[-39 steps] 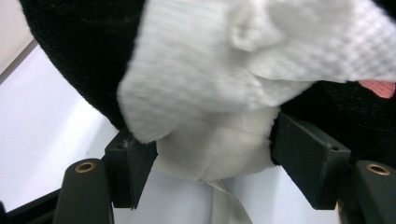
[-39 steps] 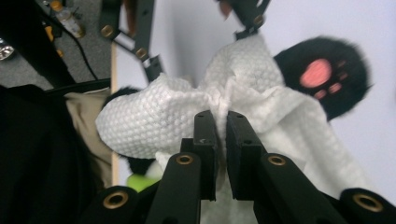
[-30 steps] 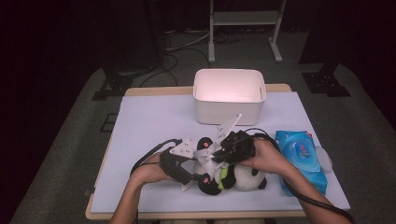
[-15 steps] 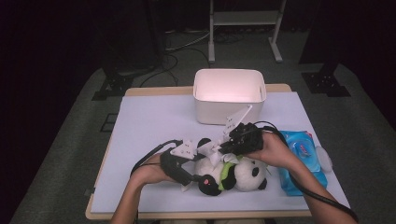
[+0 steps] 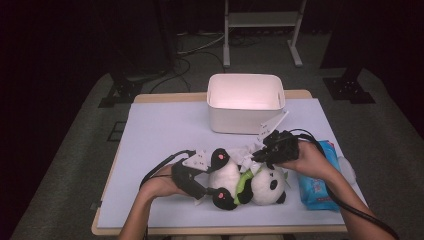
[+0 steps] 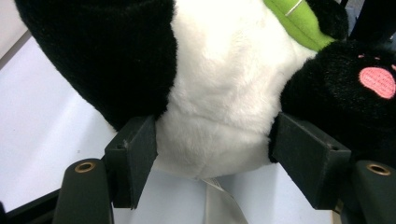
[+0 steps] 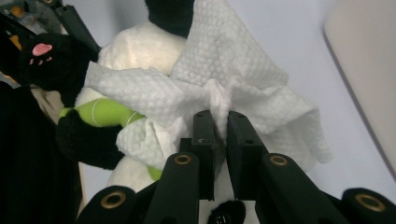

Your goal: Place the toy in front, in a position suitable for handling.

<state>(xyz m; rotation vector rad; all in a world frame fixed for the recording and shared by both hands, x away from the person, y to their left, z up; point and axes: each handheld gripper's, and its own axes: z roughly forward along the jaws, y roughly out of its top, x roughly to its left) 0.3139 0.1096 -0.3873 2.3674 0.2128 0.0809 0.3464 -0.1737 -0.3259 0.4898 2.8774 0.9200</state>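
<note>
panda plush (image 5: pixel 240 180): lying on its side on the table's pale mat (image 5: pixel 160 135), near the front edge, between the two hands. soft and squashy, probably very light.
left gripper (image 5: pixel 200 175): jaws part-way apart and squeezed onto the plush's white belly; in the left gripper view the fur bulges between the pads, so it's clamped on the toy and pinning it.
right gripper (image 5: pixel 260 156): jaws nearly together, pinching a bunched fold of the white wipe (image 7: pixel 233 88), which drapes over the plush.
wipe: thin, limp, waffle-textured cloth. zero stiffness, so it'll just flop and follow wherever it's dragged. grab it by a gathered fold like here, a single layer could slip out.
where to hold the plush: round the body is the good spot imo. limbs and the green bamboo bit (image 7: pixel 105 112) would just twist.
risk: fur is a bit slick and compresses, so a hard rub could roll the toy out of the grip.
other stuff: white bin (image 5: pixel 245 102) behind, blue wipes pack (image 5: pixel 320 182) at the right.
</note>
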